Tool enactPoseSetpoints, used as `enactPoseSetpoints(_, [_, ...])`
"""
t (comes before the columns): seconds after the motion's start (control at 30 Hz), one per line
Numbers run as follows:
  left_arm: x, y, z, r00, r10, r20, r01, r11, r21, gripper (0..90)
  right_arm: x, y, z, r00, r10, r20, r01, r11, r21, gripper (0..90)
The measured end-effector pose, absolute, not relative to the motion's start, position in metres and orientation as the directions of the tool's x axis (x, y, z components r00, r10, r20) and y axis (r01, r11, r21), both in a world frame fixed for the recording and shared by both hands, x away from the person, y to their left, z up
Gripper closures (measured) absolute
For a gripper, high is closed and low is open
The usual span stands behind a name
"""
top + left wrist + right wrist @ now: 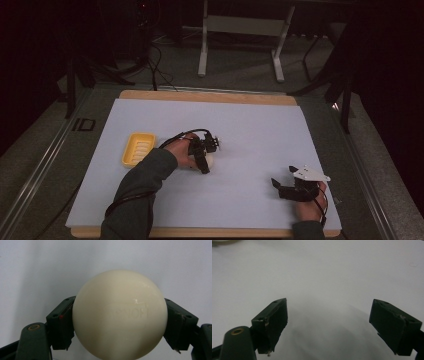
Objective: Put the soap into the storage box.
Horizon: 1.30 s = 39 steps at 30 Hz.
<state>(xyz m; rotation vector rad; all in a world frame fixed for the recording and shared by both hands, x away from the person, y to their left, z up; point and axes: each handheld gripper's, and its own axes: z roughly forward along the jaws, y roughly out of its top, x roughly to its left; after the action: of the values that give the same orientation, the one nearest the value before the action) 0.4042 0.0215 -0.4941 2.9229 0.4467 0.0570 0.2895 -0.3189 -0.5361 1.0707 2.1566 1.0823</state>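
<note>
Quick count: one cream soap bar (120,315), one yellow soap dish (138,148), two grippers, one per hand. That's all that's on the mat.

The surface is a pale sheet (250,135) laid over a wooden tabletop (207,96), and the room around it is pretty dark, with grey floor, some cables and the legs of a white stand (240,45) past the far edge.

The left gripper (120,322) is clamped on the soap bar, one jaw pressing each side, with the rounded bar bulging up between and past the tips. There's faint embossed lettering on its face, too soft to read. In the high view the dish sits just beside that gripper, off to its left, not touching it.

The right gripper (328,322) has its jaws wide apart with just bare sheet between them, holding nothing. It's well apart from the soap, near the mat's front right corner.
</note>
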Motion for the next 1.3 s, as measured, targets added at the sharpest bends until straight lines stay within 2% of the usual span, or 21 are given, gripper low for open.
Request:
enactPoseSetpoints(0.33, [0.407,0.027,-0.484,0.951,0.306,0.031,0.297,-0.940,0.169,22.8,0.290,-0.319,-0.536,-0.568,0.819,-0.082,0.425,0.377,0.823,15.1])
enactPoseSetpoints(1.3, [0.419,0.063,-0.453,0.918,0.392,0.064,0.373,-0.905,0.205,22.8,0.289,-0.319,-0.536,-0.570,0.817,-0.081,0.419,0.374,0.827,15.1])
